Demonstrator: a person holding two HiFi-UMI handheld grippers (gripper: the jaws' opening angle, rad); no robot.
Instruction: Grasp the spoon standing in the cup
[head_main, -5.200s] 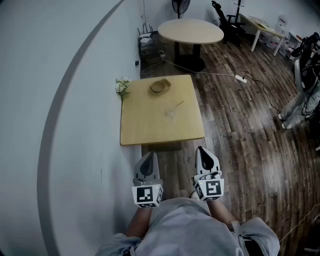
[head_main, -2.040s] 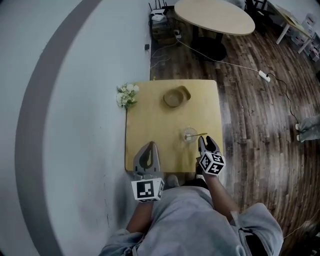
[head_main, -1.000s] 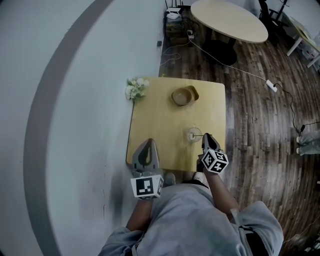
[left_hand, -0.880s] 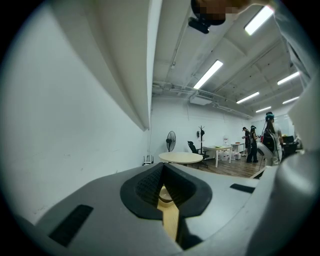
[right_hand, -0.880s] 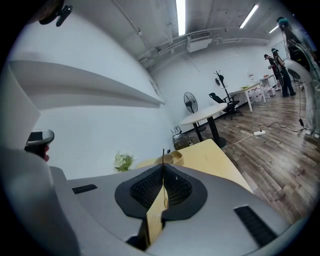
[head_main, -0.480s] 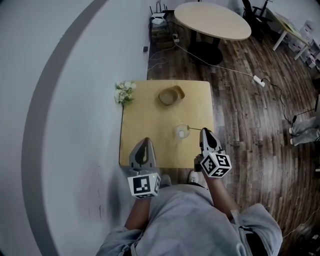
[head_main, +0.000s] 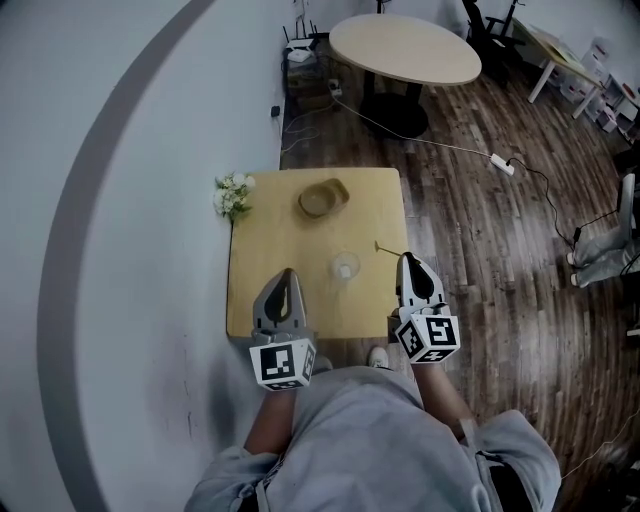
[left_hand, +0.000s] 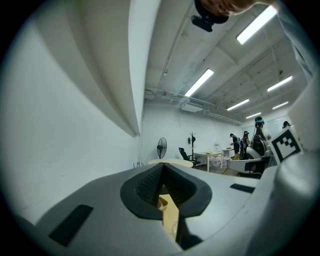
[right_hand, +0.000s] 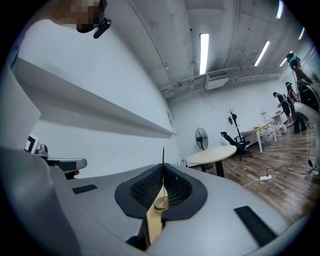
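Note:
In the head view a clear glass cup (head_main: 345, 267) stands on the square wooden table (head_main: 270, 285), right of its middle. The thin spoon (head_main: 386, 247) is out of the cup and hangs just to its right, slanting away from the tip of my right gripper (head_main: 405, 259), which is shut on it. Along the right gripper's jaws, the spoon's thin handle (right_hand: 163, 156) sticks straight up from the closed jaws of the right gripper (right_hand: 163, 172). My left gripper (head_main: 287, 274) hovers over the table's near left part, shut and holding nothing; its jaws (left_hand: 163, 172) meet.
A wooden bowl (head_main: 322, 198) sits at the table's far side, and white flowers (head_main: 229, 193) at its far left corner by the wall. Beyond are a round table (head_main: 405, 48), a power strip with cable (head_main: 501, 165) on the wood floor, and a person's legs (head_main: 598, 240) at right.
The spoon, which leaned in the cup half a second ago, is now out of it and off to the cup's right in my right gripper. The left gripper has stayed put.

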